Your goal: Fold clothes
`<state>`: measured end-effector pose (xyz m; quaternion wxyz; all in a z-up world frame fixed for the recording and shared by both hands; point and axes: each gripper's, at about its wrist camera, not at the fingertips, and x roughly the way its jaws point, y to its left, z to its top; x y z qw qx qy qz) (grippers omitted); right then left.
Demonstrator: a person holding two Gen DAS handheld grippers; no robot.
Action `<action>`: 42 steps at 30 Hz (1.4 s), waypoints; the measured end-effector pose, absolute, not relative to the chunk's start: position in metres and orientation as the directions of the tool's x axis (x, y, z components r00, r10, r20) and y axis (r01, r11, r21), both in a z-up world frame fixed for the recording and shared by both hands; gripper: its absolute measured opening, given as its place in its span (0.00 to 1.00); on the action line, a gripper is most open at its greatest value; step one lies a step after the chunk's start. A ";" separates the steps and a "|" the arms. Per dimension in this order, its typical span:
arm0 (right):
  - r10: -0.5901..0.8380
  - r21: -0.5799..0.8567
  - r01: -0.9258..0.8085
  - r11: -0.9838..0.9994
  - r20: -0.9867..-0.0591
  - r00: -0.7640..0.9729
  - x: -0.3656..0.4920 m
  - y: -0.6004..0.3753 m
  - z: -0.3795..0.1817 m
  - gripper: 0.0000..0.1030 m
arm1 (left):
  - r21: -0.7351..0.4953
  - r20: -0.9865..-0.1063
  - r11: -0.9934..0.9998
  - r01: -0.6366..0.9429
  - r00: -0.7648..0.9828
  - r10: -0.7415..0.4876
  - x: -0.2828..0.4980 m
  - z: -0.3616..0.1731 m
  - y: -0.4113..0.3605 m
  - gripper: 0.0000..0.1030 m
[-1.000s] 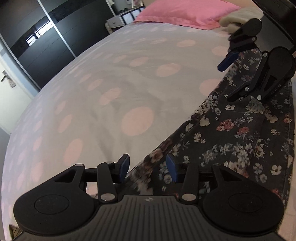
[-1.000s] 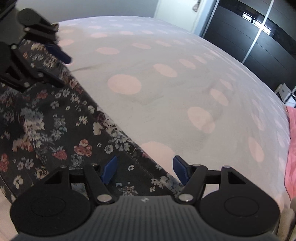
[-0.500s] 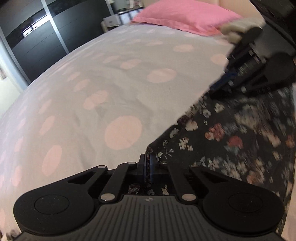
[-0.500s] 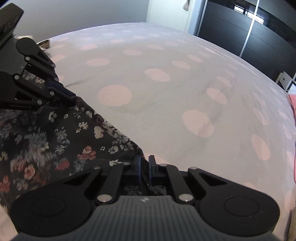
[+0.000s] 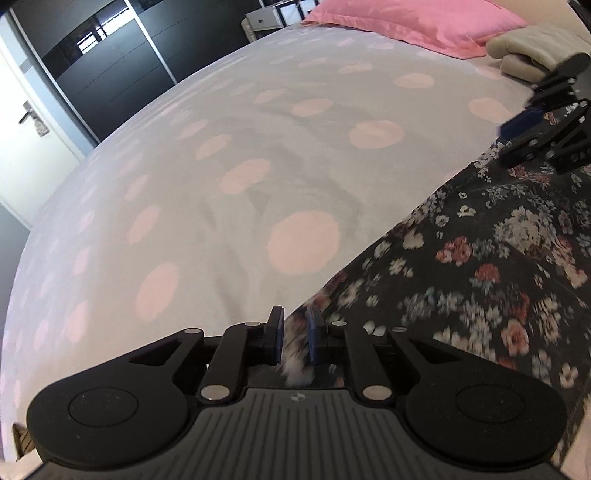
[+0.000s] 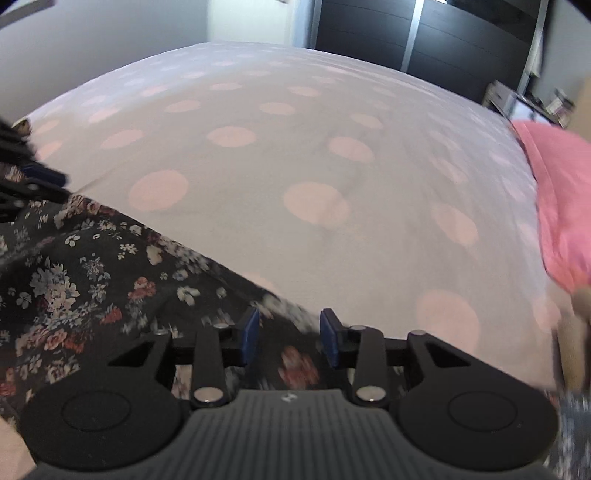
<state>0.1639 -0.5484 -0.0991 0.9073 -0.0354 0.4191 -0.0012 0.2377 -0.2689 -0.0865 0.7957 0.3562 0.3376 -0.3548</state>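
**Floral garment spread at the bed's near edge, both grippers loosened over its hem**

The garment is dark, near-black cloth printed all over with small white, cream and red flowers. It lies flat on the bed, whose pale sheet carries large pink dots, and it covers the near strip of the mattress beside the person.

The left gripper sits over the garment's outer edge at one end. Its jaws have just been opening and stand a narrow gap apart; blurred floral cloth shows in the gap, but the pads do not press on it. The right gripper is over the same edge at the other end. Its jaws have also just been opening and stand clearly apart, with the hem lying loose between and below them.

Each gripper shows in the other's view, at the far end of the cloth.

The garment's long axis runs from one gripper to the other, along the near side of the bed. Its free edge shows as a diagonal line against the dotted sheet. A pink pillow lies at the head of the bed, beyond the right gripper.
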 end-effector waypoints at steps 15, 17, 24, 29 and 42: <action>0.077 0.131 0.041 0.991 -0.778 0.623 0.004 -0.482 -0.061 0.48 | 0.264 -0.795 0.584 0.768 0.516 -0.319 0.110 -0.001 -0.150 0.16; 0.111 0.152 0.012 0.988 -0.768 0.630 -0.017 -0.462 -0.055 0.52 | 0.230 -0.792 0.590 0.774 0.501 -0.349 0.088 0.003 -0.137 0.17; 0.231 0.195 -0.125 0.973 -0.770 0.595 -0.071 -0.399 -0.057 0.55 | 0.190 -0.779 0.621 0.760 0.501 -0.376 0.017 -0.003 -0.115 0.36; 0.297 0.204 -0.229 0.952 -0.799 0.523 -0.104 -0.362 -0.074 0.61 | 0.113 -0.818 0.704 0.701 0.467 -0.335 -0.021 -0.019 -0.111 0.42; 0.167 -0.138 -0.457 0.879 -0.808 0.565 -0.141 -0.293 -0.119 0.71 | 0.069 -0.885 0.746 0.663 0.386 -0.261 -0.059 -0.049 -0.101 0.45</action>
